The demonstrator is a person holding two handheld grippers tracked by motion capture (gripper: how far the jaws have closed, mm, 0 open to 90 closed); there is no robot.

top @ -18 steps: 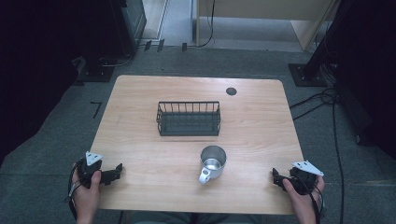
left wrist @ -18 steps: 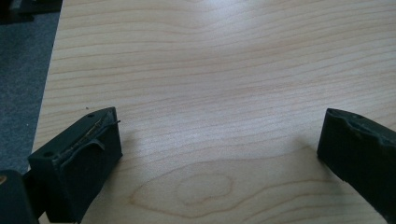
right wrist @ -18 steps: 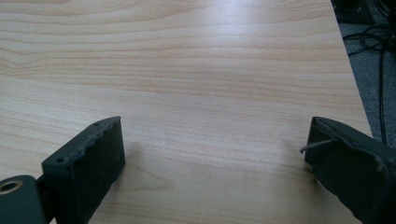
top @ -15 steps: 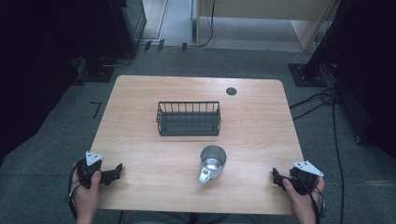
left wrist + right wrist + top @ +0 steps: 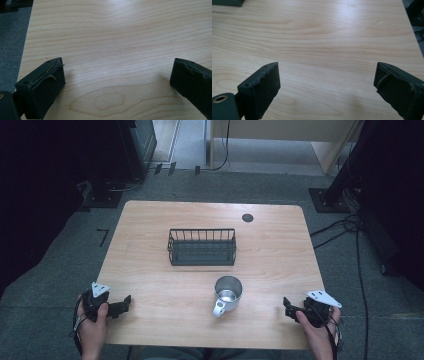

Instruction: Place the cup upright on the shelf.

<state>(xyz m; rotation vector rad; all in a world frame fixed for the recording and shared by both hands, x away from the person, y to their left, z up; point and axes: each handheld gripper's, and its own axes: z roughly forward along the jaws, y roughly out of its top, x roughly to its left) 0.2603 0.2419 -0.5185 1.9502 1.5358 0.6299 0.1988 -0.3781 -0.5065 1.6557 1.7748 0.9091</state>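
A: Near edge? Left gripper (image 5: 125, 304) at the desk (image 5: 150, 255) near-left corner, right gripper (image 5: 288, 306) near-right; both jaws spread wide, holding nothing.

B: Between them, steel mug (image 5: 227, 293) upright. Wire basket (image 5: 202, 247) mid-desk beyond; bare wood around.

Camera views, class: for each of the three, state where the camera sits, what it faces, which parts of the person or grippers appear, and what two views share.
High view: above the person's side, looking forward and down at the table, basket and mug; both hands with grippers.
Left gripper view: rides the left gripper, facing bare wood; jaws wide apart.
Right gripper view: rides the right gripper, likewise.
Shared: both gripper views show open jaws over wood grain.
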